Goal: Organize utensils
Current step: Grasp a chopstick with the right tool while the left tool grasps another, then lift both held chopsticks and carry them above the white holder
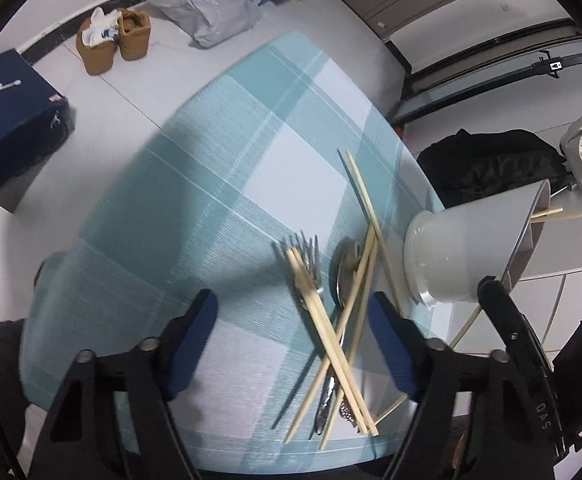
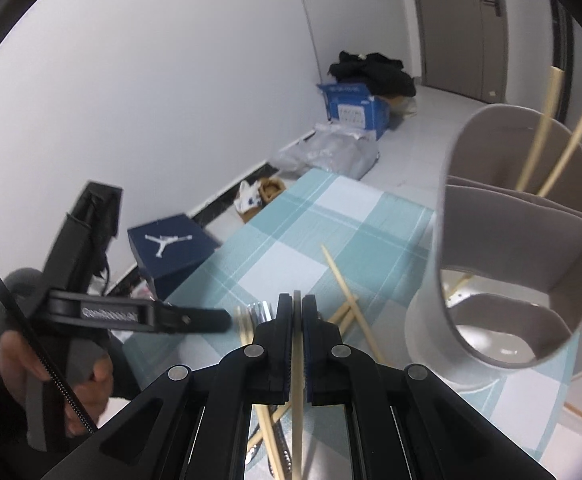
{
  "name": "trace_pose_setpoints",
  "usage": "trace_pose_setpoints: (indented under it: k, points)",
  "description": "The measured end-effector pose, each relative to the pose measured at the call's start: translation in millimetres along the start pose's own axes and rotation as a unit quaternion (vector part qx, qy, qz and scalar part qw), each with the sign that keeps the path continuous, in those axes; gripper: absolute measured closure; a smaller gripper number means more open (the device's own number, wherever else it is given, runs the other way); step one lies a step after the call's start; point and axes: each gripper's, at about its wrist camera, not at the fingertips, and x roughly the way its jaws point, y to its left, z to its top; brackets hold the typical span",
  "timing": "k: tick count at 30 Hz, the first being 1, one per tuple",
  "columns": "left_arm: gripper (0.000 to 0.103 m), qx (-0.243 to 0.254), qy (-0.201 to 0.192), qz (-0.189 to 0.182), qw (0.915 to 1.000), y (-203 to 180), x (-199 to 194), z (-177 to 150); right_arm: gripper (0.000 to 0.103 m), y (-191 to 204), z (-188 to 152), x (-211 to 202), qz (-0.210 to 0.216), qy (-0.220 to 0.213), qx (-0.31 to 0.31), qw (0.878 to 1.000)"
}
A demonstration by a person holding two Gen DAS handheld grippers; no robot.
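Note:
Several wooden chopsticks [image 1: 343, 332] lie crossed over a metal fork [image 1: 309, 264] and a spoon [image 1: 347, 268] on the teal checked mat [image 1: 195, 208]. My left gripper [image 1: 291, 320] is open and empty above the mat, left of the pile. My right gripper [image 2: 297, 312] is shut on one chopstick [image 2: 297, 412], held upright between the pads above the pile. A grey divided utensil holder [image 2: 519, 240] stands at the right on a white base, with two chopsticks [image 2: 551, 148] in its far compartment. It also shows in the left wrist view [image 1: 471, 248].
The mat covers a small table with its edge close to the holder. On the floor beyond are a dark blue shoebox [image 1: 11, 120], tan boots [image 1: 111, 40], a plastic bag [image 1: 207, 12] and a blue carton [image 2: 355, 104]. Black clothing [image 1: 491, 168] lies at right.

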Motion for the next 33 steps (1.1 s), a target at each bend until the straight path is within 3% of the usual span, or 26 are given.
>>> trace_pose_setpoints:
  k: [2, 4, 7, 15, 20, 33]
  points:
    - [0.059, 0.006, 0.005, 0.003, 1.0000, -2, 4, -1, 0.099, -5, -2, -3, 0.005, -0.006, 0.011, 1.000]
    - [0.063, 0.010, 0.008, 0.005, 0.9999, -4, 7, -3, 0.099, -10, -4, -6, 0.008, -0.011, 0.017, 1.000]
    - [0.065, 0.011, -0.007, 0.014, 0.9998, -6, 5, -4, 0.099, -12, -3, -12, 0.012, -0.020, 0.021, 0.999]
    - [0.081, -0.028, -0.012, -0.003, 0.9995, 1, 15, 3, 0.099, -16, -4, -21, 0.016, -0.036, 0.021, 0.999]
    - [0.093, -0.029, -0.019, 0.004, 0.9994, -3, 17, 5, 0.099, -18, -5, -23, 0.014, -0.040, 0.021, 0.999]
    - [0.102, -0.028, -0.047, 0.017, 0.9984, -8, 11, 6, 0.099, -16, -8, -29, 0.004, -0.042, 0.019, 0.999]
